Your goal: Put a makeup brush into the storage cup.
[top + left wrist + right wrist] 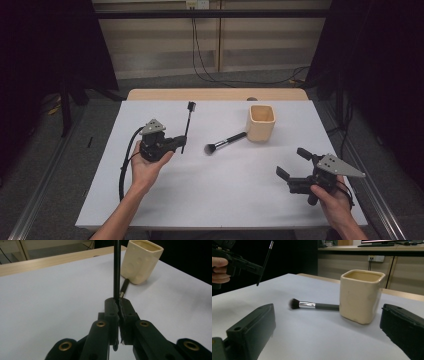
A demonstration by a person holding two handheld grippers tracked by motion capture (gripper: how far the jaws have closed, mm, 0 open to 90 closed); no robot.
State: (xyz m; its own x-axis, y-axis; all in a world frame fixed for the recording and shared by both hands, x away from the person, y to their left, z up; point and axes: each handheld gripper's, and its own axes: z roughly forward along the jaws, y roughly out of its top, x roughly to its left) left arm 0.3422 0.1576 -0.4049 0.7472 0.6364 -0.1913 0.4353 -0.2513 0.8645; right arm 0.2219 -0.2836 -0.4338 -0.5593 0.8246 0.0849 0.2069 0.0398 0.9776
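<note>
Two grippers over a white table (165,200), left gripper (183,142) clamped on a thin black stick (187,125), right gripper (291,163) fingers wide apart near the right edge, fluffy brush (224,143) touching a cream cup (261,122).

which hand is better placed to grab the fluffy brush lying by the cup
Right, probably. The right gripper is open and empty, facing the fluffy brush by the cup; the left gripper is shut on the thin brush.
</note>
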